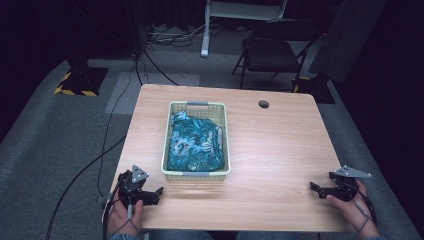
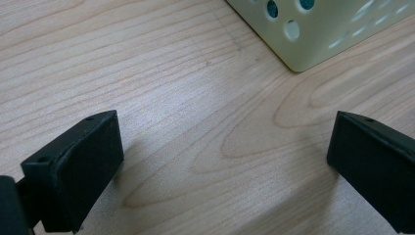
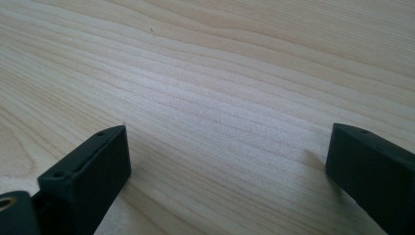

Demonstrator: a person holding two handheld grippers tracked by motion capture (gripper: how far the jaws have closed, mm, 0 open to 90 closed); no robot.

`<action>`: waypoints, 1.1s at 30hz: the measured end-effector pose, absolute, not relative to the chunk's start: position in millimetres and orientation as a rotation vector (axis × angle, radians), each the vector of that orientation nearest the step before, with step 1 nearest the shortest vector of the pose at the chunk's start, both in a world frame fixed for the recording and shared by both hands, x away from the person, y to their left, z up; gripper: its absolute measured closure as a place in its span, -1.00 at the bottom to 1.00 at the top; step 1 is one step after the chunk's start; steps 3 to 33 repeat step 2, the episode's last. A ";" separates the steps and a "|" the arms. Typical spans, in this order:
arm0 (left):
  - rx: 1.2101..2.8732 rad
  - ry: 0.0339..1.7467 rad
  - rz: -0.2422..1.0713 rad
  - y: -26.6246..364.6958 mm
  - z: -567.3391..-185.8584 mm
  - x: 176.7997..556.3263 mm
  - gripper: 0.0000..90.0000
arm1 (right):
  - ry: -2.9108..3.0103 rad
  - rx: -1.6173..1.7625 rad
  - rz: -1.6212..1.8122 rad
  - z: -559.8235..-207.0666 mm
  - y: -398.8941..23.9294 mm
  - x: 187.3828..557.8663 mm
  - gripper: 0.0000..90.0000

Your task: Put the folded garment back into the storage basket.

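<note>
Both claws released and empty, left claw (image 1: 156, 192) near the basket (image 1: 169, 150), right claw (image 1: 314, 187) well apart

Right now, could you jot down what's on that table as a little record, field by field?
surface: wooden table with a round hole near its far edge
container: pale yellow perforated basket, at the table's middle
contents: crumpled blue-green patterned cloth lying inside the basket
left gripper: at the near left corner, jaws wide apart, nothing between them, close to the basket's near corner
right gripper: at the near right edge, jaws wide apart over bare wood, holding nothing
background: black folding chair beyond the table
</note>
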State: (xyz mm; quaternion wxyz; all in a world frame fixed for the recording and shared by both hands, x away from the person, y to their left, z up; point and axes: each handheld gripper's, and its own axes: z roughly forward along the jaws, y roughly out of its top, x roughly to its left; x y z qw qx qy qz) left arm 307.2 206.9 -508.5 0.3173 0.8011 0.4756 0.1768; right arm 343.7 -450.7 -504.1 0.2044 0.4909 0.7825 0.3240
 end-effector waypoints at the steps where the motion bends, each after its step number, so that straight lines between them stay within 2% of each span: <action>1: 2.107 1.252 0.467 206.9 -508.6 307.2 -0.99 | 2.181 1.369 0.903 -504.1 -450.7 343.7 -0.94; 33: 2.109 1.252 0.466 206.9 -508.5 307.2 -0.99 | 2.181 1.369 0.903 -504.1 -450.6 343.7 -0.94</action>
